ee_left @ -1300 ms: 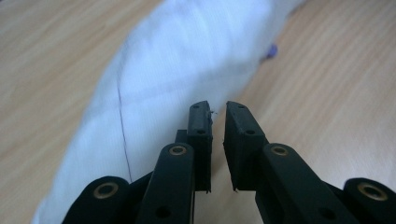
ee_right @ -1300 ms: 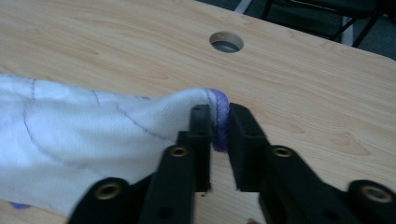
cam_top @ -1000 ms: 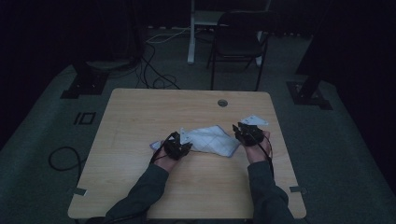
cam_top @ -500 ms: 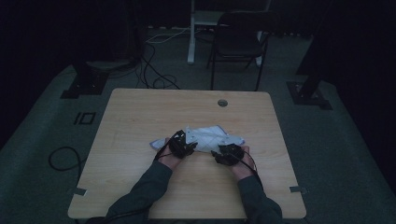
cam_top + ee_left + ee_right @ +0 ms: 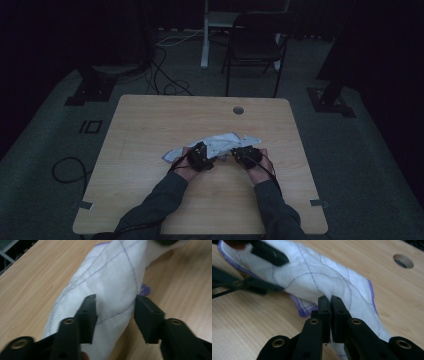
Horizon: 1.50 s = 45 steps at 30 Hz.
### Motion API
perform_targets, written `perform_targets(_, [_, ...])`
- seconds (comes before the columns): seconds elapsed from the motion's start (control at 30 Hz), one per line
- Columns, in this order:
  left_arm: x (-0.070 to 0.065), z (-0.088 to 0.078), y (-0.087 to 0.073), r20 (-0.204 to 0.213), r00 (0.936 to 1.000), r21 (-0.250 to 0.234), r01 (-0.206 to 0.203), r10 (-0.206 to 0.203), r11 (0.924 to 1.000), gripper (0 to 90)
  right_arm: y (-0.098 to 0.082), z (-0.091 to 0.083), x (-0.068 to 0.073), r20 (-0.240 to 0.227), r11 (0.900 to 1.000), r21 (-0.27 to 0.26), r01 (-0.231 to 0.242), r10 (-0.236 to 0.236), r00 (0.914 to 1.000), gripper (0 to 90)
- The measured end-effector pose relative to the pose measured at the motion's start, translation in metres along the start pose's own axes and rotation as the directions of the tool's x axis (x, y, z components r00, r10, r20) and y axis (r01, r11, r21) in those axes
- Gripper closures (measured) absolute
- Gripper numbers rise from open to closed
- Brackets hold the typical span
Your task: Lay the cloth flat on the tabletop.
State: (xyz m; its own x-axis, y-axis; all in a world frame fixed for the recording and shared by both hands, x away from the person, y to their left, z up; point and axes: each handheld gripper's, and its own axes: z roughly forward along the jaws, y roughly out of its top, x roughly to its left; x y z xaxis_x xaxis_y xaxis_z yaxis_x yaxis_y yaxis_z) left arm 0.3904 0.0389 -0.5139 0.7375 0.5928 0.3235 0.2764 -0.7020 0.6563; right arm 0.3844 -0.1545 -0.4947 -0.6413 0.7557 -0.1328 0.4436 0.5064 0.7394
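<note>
A white quilted cloth (image 5: pixel 220 144) with a purple stitched edge lies bunched at the middle of the wooden table (image 5: pixel 150 125). My left gripper (image 5: pixel 200 158) sits at the cloth's left part. In the left gripper view its jaws have just been opening and stand apart (image 5: pixel 116 315) over the cloth (image 5: pixel 110 282), with the pads clear of it. My right gripper (image 5: pixel 245 155) is at the cloth's near edge. In the right gripper view its jaws have just closed (image 5: pixel 330 303) and pinch a fold of the cloth (image 5: pixel 324 277). The left gripper (image 5: pixel 282 275) also straddles the cloth there.
A round cable hole (image 5: pixel 238 110) sits near the table's far edge. A dark chair (image 5: pixel 260 45) and a desk leg (image 5: pixel 204 35) stand behind the table. Cables (image 5: pixel 165 75) run on the floor, and stand bases (image 5: pixel 92 87) sit at both sides.
My right gripper has moved left from the cloth's right end to its near middle edge and shut there. The left gripper's jaws have opened. The cloth looks narrower and more bunched.
</note>
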Motion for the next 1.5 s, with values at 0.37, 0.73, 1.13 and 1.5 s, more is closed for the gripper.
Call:
perform_targets(0.37, [0.017,0.001,0.010,0.009,0.9957,0.015,0.092,-0.092,0.9956,87.0,0.003,-0.016,0.019,-0.040,0.993,-0.114,0.039,-0.044,0.9982,81.3])
perform_targets(0.73, [0.021,-0.002,0.012,0.027,0.9917,0.004,0.126,-0.126,0.9921,86.9,-0.005,0.029,0.035,-0.074,0.998,-0.019,0.054,-0.056,0.9957,75.6])
perform_targets(1.13, [0.019,-0.015,0.023,0.041,0.9929,-0.027,0.113,-0.112,0.9932,87.0,-0.008,0.038,0.015,0.025,0.999,0.012,-0.032,0.031,0.9992,75.3])
perform_targets(1.5, [0.020,-0.024,0.028,0.052,0.9913,-0.044,0.124,-0.121,0.9914,87.1,-0.007,0.023,-0.011,0.131,0.995,-0.025,-0.098,0.100,0.9863,83.3])
